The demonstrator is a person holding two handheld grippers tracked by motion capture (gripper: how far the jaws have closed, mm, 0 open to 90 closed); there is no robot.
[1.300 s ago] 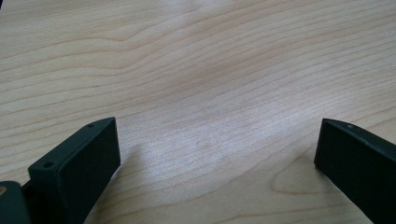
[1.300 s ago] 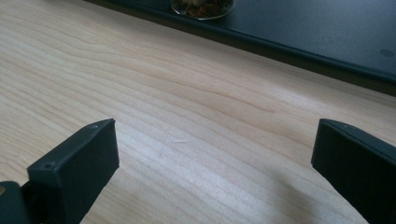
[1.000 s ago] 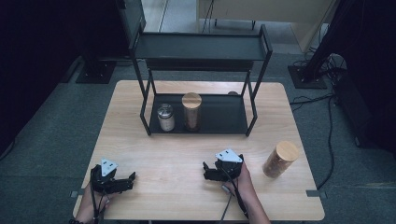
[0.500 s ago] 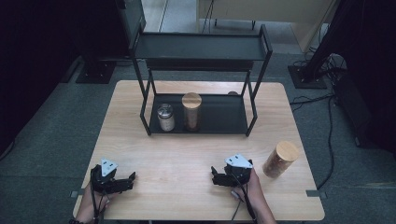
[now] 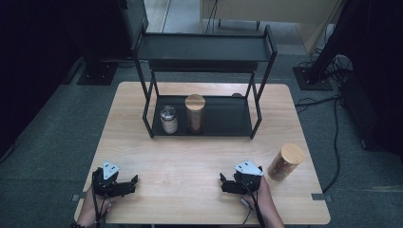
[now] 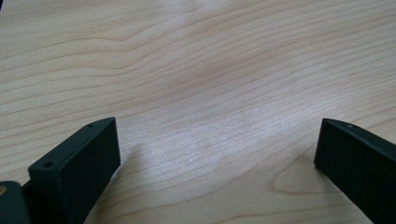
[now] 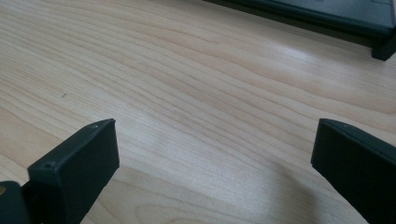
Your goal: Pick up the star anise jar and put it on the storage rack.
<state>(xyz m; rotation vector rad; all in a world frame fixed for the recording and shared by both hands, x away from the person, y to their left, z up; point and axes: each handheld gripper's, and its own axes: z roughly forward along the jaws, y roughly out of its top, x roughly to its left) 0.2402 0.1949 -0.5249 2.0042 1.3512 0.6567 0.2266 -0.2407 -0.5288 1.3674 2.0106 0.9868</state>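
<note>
- Right gripper (image 5: 223,183) has slid from table centre back toward the 5 o'clock edge, jaws spread, empty.
- Jar (image 5: 285,162) stands just beside it at 3 o'clock, ungrasped.
- Left gripper (image 5: 133,182) unchanged, released; pickup likely next.

**Both claws low and spread at the near edge**

The left claw (image 5: 134,182) sits at the near left of the worktop (image 5: 199,156), held by the left hand (image 5: 92,211), its jaws standing wide apart with nothing between them. The right claw (image 5: 223,183) sits near the right, gripped by the right hand (image 5: 261,199), jaws likewise parted and empty. The two are well apart.
</note>
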